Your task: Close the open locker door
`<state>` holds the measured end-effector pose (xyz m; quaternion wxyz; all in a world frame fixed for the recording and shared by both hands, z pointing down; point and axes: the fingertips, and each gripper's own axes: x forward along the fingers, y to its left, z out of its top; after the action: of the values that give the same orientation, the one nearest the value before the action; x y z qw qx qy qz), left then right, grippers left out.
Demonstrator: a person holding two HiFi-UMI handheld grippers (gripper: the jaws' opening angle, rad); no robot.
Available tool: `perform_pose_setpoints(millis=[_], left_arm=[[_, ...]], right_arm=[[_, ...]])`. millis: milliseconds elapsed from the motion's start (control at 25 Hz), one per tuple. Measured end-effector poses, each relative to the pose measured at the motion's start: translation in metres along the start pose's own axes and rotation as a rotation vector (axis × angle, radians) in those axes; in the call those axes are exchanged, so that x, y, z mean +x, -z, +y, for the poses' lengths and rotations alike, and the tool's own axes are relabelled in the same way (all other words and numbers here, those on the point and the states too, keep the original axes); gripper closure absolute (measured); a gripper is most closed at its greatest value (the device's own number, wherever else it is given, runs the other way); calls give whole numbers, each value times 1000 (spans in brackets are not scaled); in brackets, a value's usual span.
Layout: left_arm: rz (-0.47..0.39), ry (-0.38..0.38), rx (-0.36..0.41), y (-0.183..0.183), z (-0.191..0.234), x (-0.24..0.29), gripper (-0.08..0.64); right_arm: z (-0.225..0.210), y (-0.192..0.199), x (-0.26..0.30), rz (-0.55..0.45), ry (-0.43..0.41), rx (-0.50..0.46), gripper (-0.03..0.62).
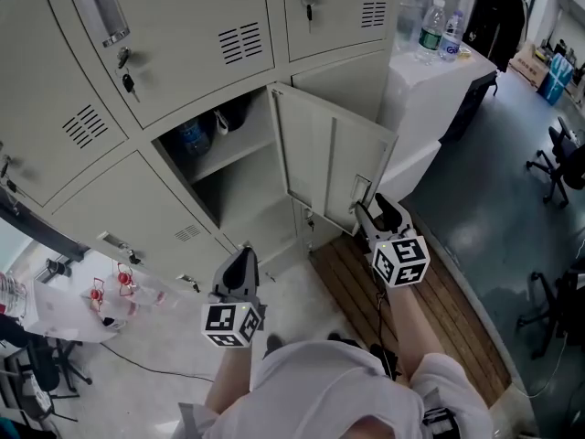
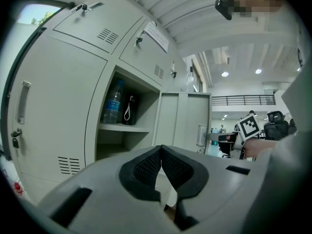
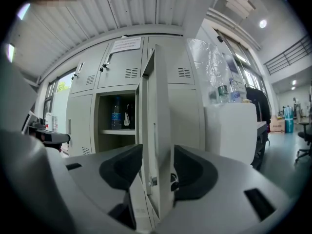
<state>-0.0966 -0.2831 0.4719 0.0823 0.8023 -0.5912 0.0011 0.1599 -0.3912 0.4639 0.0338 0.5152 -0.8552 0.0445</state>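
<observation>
Locker door (image 1: 329,158) corner behind right gripper (image 1: 377,214)

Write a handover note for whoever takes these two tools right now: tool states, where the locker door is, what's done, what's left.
Tools: the left tool is shut and empty, held low in front of the lockers. The right tool is open, its jaws straddling the free edge of the beige metal locker door near the latch, not clamped on it.
Door: swung wide, standing out from its compartment; a clear plastic water bottle sits on the shelf inside.
Done: right tool positioned at the door edge.
Left: swing the door closed until flush, probably by pushing with the right tool.
</observation>
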Motion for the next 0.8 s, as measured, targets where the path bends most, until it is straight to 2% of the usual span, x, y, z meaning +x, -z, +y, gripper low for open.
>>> perform_pose_setpoints(millis=[480, 800], left_arm=[[-22, -39, 9, -5, 9, -4, 552], [-34, -58, 5, -7, 20, -11, 552]], right_arm=[[11, -1, 7, 7, -40, 20, 408], [48, 2, -6, 23, -110, 26, 408]])
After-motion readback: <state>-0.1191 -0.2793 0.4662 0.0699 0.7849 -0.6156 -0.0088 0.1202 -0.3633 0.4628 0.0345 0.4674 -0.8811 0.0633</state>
